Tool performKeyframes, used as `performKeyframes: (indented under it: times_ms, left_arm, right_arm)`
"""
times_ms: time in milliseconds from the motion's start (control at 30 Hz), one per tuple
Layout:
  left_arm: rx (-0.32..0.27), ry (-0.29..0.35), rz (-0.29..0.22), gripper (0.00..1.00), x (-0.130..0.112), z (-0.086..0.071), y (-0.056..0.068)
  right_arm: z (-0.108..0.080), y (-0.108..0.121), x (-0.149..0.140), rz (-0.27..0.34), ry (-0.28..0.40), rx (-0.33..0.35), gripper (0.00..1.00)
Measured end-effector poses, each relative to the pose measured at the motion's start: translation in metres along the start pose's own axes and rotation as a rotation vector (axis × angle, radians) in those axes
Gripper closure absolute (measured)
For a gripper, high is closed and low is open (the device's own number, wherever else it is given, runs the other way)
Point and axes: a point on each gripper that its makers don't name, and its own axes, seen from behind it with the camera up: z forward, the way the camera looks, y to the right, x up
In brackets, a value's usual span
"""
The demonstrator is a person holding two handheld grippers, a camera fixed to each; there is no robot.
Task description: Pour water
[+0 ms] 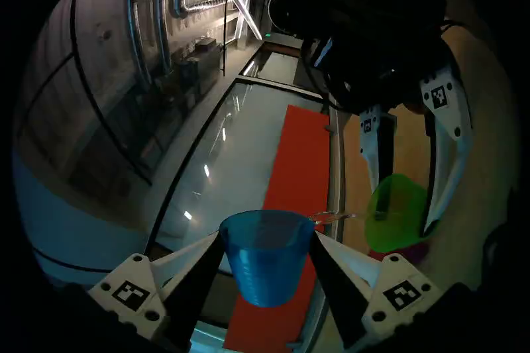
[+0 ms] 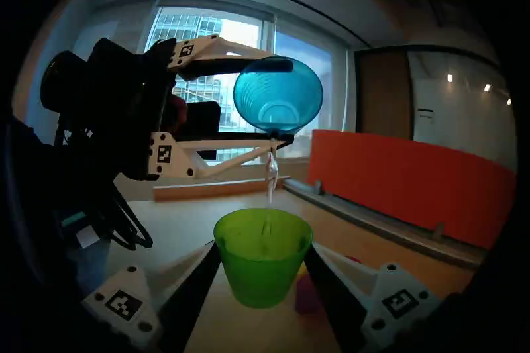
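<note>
Clearly the pour is under way. In the right gripper view the left gripper [image 2: 286, 98] holds a blue plastic cup [image 2: 278, 95] tipped onto its side, mouth towards the camera. It sits directly above the green plastic cup [image 2: 263, 260], so its lower lip hangs over the green rim. A thin stream of water [image 2: 270, 177] falls from that lip into the green cup's mouth.

The green cup is upright and low by the wooden tabletop [image 2: 179, 220]; I cannot tell whether it rests on it. Holding it straight under the lip is, I judge, meant to catch the stream squarely and keep splashes inside.

The right gripper [image 2: 262, 250] has its fingers spread to the cup's width, one pressed on each side of the green wall. The left gripper's fingers likewise clamp the blue cup from two opposite sides. The two cups are apart, joined by the water alone.

A small pink object [image 2: 306, 293] lies just right of the green cup; what it is I cannot tell. An orange panel [image 2: 411, 174] runs along the far right.
</note>
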Motion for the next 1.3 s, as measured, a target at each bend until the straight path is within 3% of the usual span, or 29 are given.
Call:
performKeyframes:
  times_ms: [1000, 1300]
  left_arm:
    - [0.005, 0.007, 0.142, 0.14, 0.0067, 0.0063, -0.0021]
    - [0.010, 0.013, 0.207, 0.14, 0.0094, 0.0053, -0.0003]
  right_arm:
    - [-0.0023, 0.0035, 0.0005, -0.005, 0.007, -0.008, 0.11]
    - [-0.0008, 0.0039, -0.0008, -0.003, 0.008, -0.011, 0.11]
